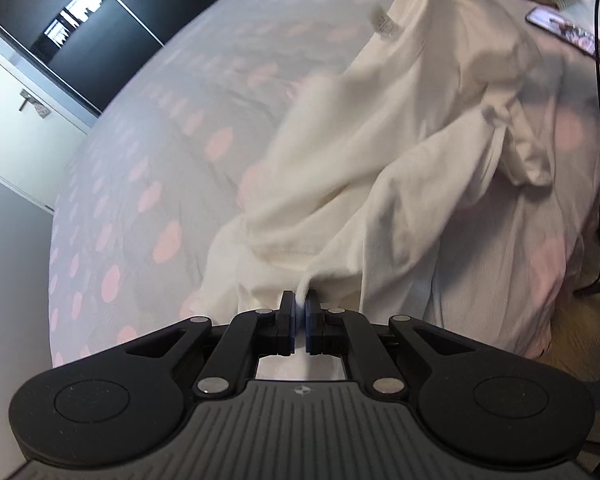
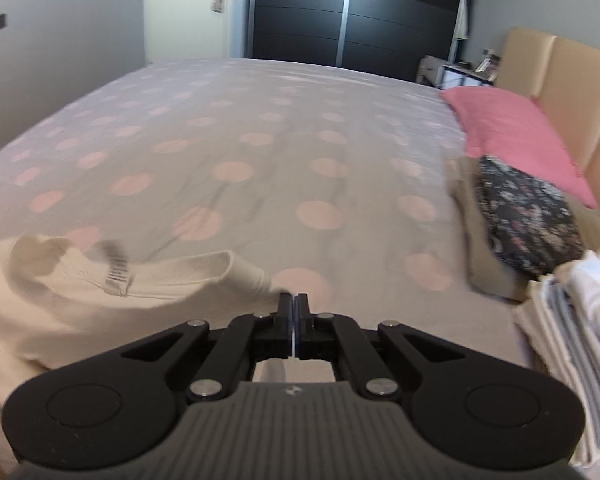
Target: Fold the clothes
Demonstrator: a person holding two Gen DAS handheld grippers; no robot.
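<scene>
Lying across the polka-dot bed cover (image 1: 148, 152) is one cream garment (image 1: 400, 152), stretched between two grippers. The left gripper (image 1: 300, 312), at the bottom centre of its view, is clamped on a pinch of the hem. The right gripper (image 2: 293, 312) is closed on the garment's other end (image 2: 256, 276), left of centre. One pink pillow (image 2: 516, 132) and two clothing stacks (image 2: 528, 220) sit along the right edge; one phone (image 1: 564, 30) lies upper right. The cover's middle and left lie open.

The left gripper (image 1: 300, 304) pinches a cream shirt (image 1: 400, 152) over the dotted bedspread (image 1: 148, 152).
</scene>
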